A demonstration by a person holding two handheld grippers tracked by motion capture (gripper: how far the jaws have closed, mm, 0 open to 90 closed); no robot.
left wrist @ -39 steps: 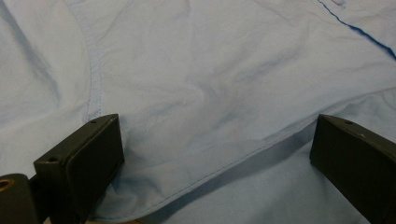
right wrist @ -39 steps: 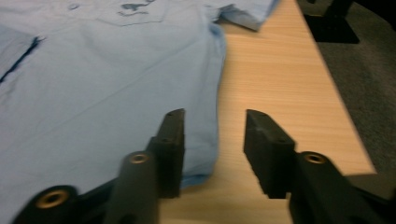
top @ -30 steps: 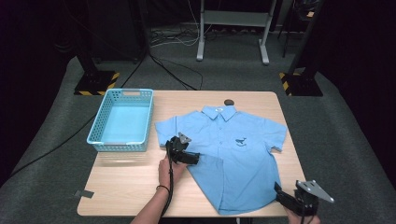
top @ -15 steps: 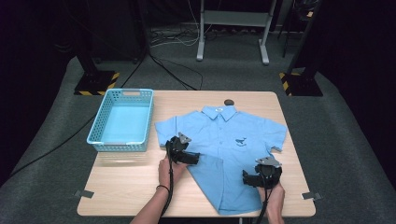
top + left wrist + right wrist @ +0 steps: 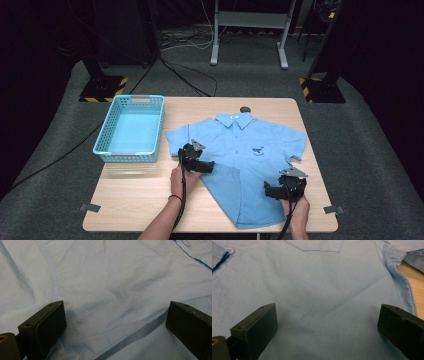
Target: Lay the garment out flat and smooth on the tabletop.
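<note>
A light blue short-sleeved cloth shirt (image 5: 245, 165) lies flat on the pale wooden table (image 5: 135, 200), with its collar at the far side and its bottom edge near the person. A small dark picture is sewn on the chest of the shirt. The left gripper (image 5: 209, 167) is black and sits over the left side of the shirt, close to the sleeve. In the left gripper view its two jaws are wide apart, and the blue cloth (image 5: 112, 290) with a seam lies under them, but nothing is pinched. The right gripper (image 5: 267, 190) is black too and sits over the lower right part of the shirt, near its side edge. Its jaws have just been opening, and in the right gripper view they stand wide apart over smooth blue cloth (image 5: 324, 297), with nothing squeezed between them. A strip of the wooden table shows past the shirt's edge there. A light blue plastic basket (image 5: 131, 152) with holes in its walls stands on the left side of the table, just beside the shirt's sleeve. A small dark round thing (image 5: 245, 109) lies on the table just past the collar.
</note>
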